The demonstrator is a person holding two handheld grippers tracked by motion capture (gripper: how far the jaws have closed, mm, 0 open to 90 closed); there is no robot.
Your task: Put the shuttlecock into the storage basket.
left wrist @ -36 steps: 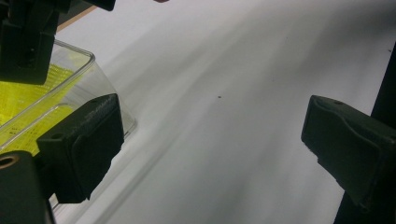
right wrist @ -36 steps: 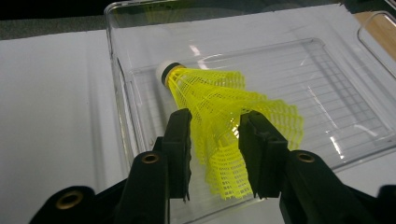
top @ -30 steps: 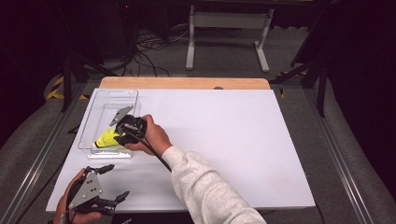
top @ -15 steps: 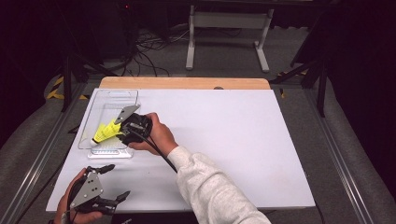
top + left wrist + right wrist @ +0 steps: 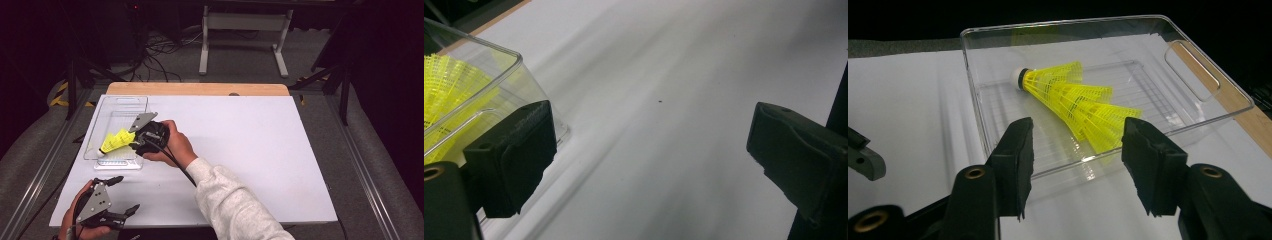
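A stack of yellow shuttlecocks (image 5: pixel 115 141) lies on its side in the clear plastic tray (image 5: pixel 125 100) at the table's left. In the right gripper view the shuttlecocks (image 5: pixel 1073 100) rest on the floor of the tray (image 5: pixel 1063 22), white cork pointing away. My right gripper (image 5: pixel 1075 127) is open just outside the tray's near wall, its jaws clear of the skirts. From the high view, the right gripper (image 5: pixel 135 142) sits at the tray's right front corner. My left gripper (image 5: pixel 127 194) is open and empty near the front left edge. It (image 5: pixel 651 130) sees the tray (image 5: pixel 499 52) corner.
The white board (image 5: pixel 250 150) covers the table, with a wooden strip (image 5: pixel 200 89) along its far edge. Metal rails (image 5: pixel 35 180) run along both sides. A stand and cables (image 5: pixel 240 30) lie on the floor beyond the table.
My right gripper has drawn back slightly to the right from the shuttlecocks, which now lie a little farther inside the tray. The left gripper has stayed put.
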